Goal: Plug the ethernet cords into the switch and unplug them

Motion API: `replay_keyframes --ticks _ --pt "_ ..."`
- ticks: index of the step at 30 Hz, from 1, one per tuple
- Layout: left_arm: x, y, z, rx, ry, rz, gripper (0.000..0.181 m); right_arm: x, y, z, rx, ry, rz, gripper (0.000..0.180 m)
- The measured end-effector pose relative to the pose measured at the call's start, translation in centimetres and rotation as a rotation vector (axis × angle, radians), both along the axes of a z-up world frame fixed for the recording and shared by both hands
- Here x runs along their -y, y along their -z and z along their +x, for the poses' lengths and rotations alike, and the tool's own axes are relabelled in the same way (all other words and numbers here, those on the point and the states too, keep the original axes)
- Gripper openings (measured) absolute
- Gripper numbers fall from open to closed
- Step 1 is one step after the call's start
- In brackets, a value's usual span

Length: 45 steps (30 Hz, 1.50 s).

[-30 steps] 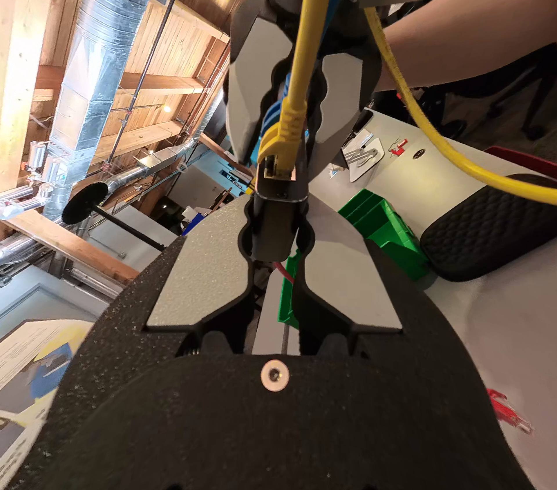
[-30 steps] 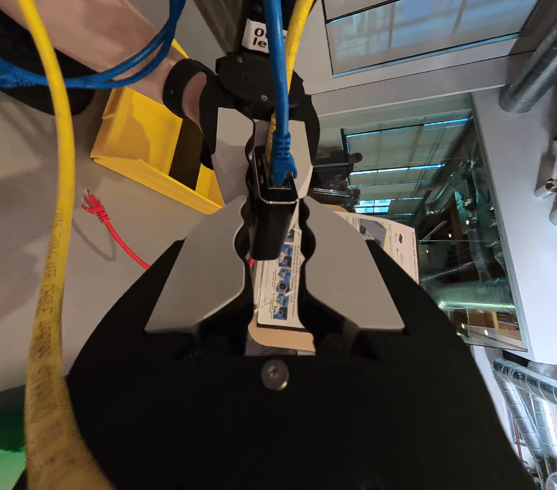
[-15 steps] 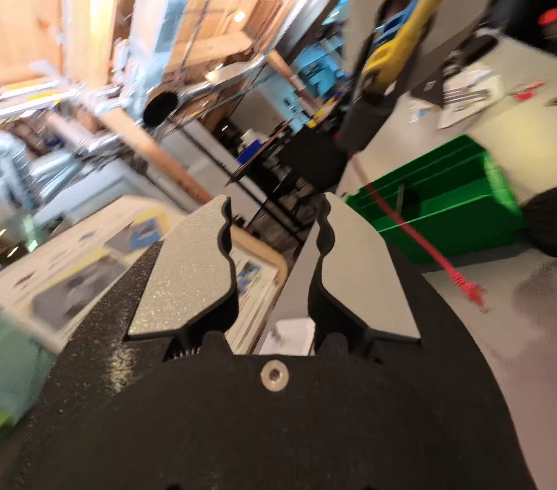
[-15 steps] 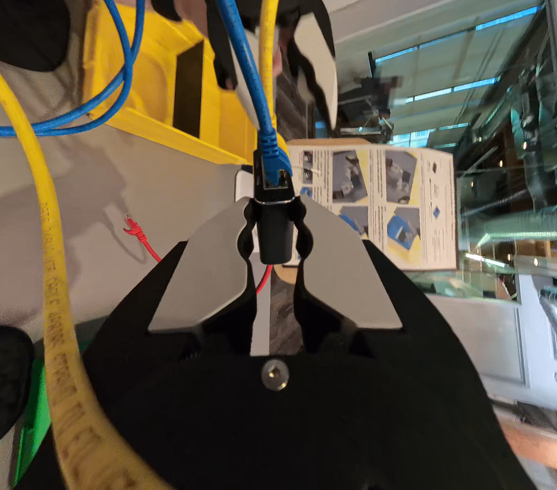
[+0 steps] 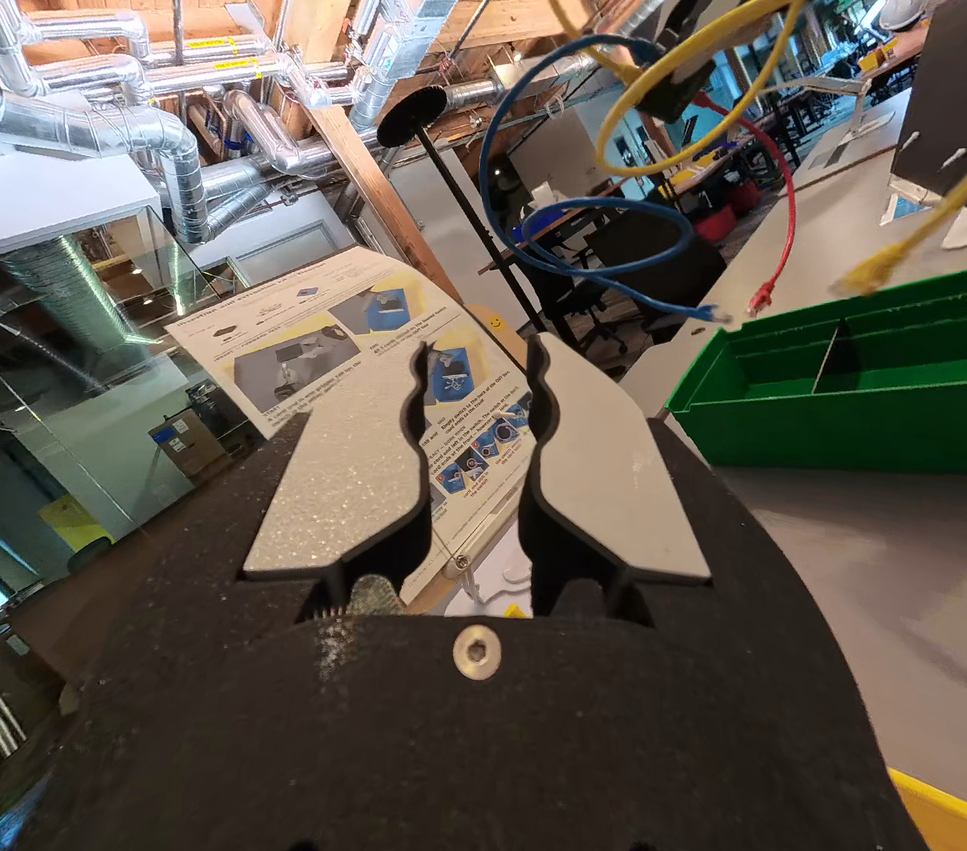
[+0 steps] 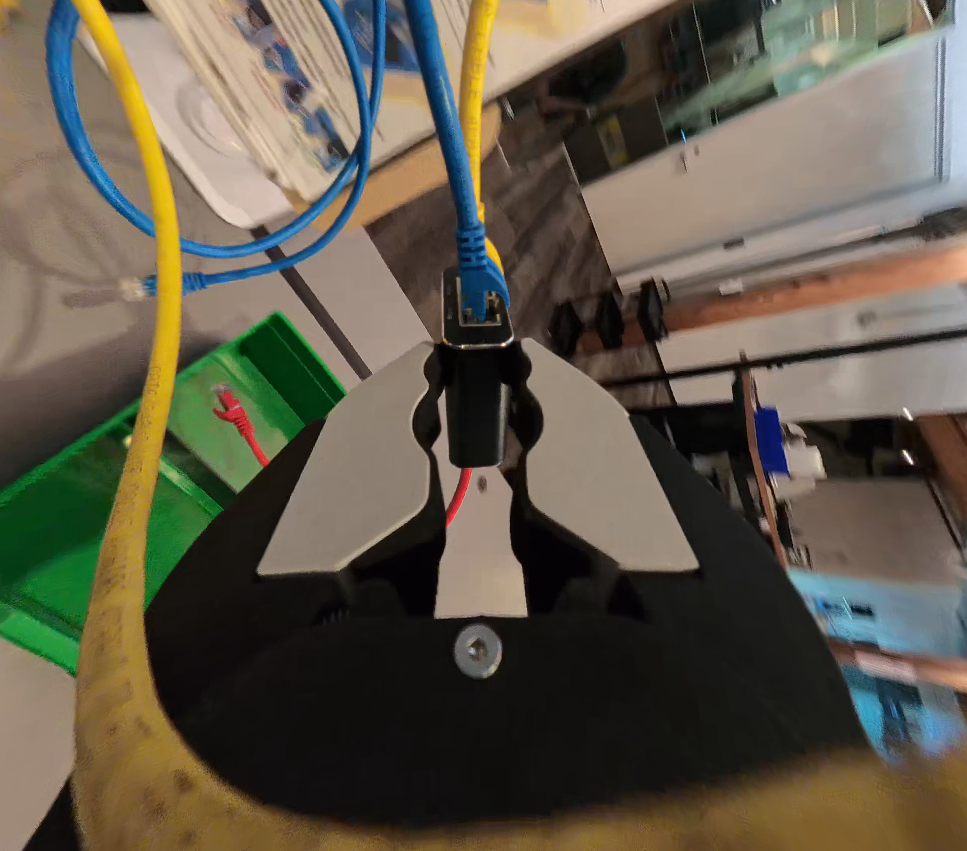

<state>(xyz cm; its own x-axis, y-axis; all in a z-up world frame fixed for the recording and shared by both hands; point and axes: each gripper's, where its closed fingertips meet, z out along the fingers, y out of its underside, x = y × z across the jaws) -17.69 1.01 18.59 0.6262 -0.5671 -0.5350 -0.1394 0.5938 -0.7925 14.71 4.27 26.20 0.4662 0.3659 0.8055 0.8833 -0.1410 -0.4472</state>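
Note:
My right gripper [image 6: 477,344] is shut on the small black switch [image 6: 475,407] and holds it in the air. A blue cord [image 6: 471,245] is plugged into its top port, with a yellow cord [image 6: 473,57] close behind it. A red cord [image 6: 460,493] comes out under the switch. My left gripper [image 5: 476,360] is open and empty, low and apart from the switch [image 5: 675,88], which hangs at the upper right of the left wrist view. Loose ends of the blue [image 5: 711,313], red [image 5: 761,297] and yellow [image 5: 868,271] cords dangle over the table.
A green divided bin [image 5: 785,428] stands on the grey table [image 5: 837,564] to the right of my left gripper; it also shows in the right wrist view [image 6: 52,538]. An instruction sheet [image 5: 314,313] stands ahead. A yellow bin corner [image 5: 936,805] is at the lower right. Some 35 cm of space lies between my two pairs of fingers.
My left gripper let go of the switch, opened, and drew away and down from it. My right gripper kept its hold on the switch and swung with it and its cords over the green bin.

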Motion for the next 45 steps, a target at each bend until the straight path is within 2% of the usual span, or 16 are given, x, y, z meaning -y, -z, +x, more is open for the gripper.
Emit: replay_keyframes --ticks 4,11,14,21,23,25,33,36,39,45 --pt "-0.4 1.1 1.7 -0.071 -0.012 -0.013 0.036 -2.9 1.8 5.0 0.096 0.226 -0.022 0.026" --pt "-0.4 2.2 3.5 -0.146 -0.012 -0.024 0.036 -4.2 7.3 11.2 0.236 0.402 -0.206 0.026" --pt "-0.6 2.4 3.7 -0.153 -0.01 -0.028 0.036 -3.9 7.7 14.4 0.309 0.529 -0.217 0.026" --pt "-1.1 3.3 4.5 -0.182 -0.012 -0.045 0.036 -3.6 7.6 17.2 0.497 0.602 -0.204 0.026" --pt "-1.1 3.5 4.9 -0.196 -0.011 -0.045 0.036 -3.5 7.9 17.1 0.514 0.583 -0.235 0.026" --pt "-1.1 3.8 5.3 -0.211 -0.01 -0.043 0.036 -3.0 9.6 15.8 0.532 0.456 -0.34 0.026" --pt "-1.1 4.9 6.6 -0.268 -0.004 -0.049 0.036 -2.0 12.4 13.2 0.58 0.368 -0.547 0.026" --pt "-1.1 5.5 7.1 -0.297 -0.003 -0.047 0.036 -1.7 14.4 12.2 0.634 0.324 -0.687 0.026" --pt "-1.0 6.1 7.7 -0.326 -0.002 -0.05 0.036 -2.2 16.1 10.7 0.673 0.28 -0.802 0.027" --pt "-1.6 7.5 8.5 -0.37 -0.004 -0.086 0.036 -4.4 17.4 7.8 0.765 0.222 -0.916 0.027"
